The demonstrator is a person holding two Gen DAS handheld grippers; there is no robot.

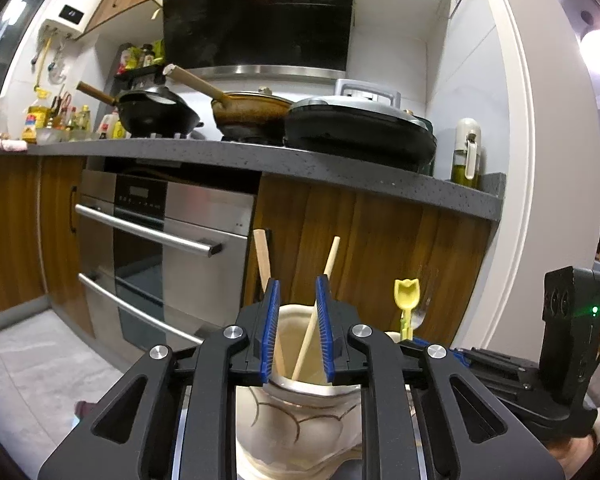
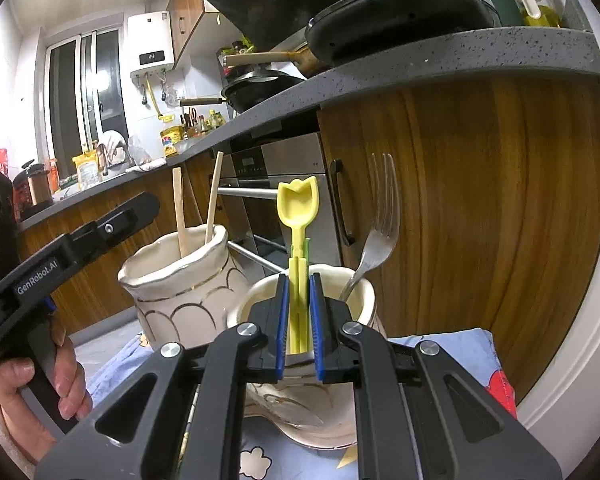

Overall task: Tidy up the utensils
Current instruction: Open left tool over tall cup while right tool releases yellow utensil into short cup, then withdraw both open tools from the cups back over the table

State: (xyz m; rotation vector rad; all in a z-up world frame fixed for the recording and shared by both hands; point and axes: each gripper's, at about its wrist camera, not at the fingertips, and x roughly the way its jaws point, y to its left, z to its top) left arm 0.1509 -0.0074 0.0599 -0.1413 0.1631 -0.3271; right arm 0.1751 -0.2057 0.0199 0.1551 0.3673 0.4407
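While the right gripper [image 2: 299, 312] stands with its blue pads close on either side of the yellow spoon [image 2: 299, 216], contact looks likely but cannot be confirmed; treat the grasp as unverified. That spoon stands upright in the near cup [image 2: 362, 300], bowl uppermost; a metal fork [image 2: 374, 224] leans against the right inner wall of the same cup. The left gripper [image 1: 297, 328] is held with its pads apart over the mouth of the cream jar [image 1: 296, 412]; two wooden utensils [image 1: 265, 260] rise between and behind the pads, and neither appears clamped. The jar stands just left of the cup; both rest on a patterned blue cloth [image 2: 460, 352] covering the surface.

Procedure, as judged: if the spoon is being deposited, spread the pads fully before withdrawing; retract straight up along the handle; keep clear of the fork, which could tip. Keep the left gripper off the jar rim to avoid rocking it.

Legible writing: "GenRobot.AI" on the left gripper body [image 2: 40, 272]; the wall heater display [image 2: 151, 57] shows digits resembling "23". Bottle labels on the far counter are too small to read.
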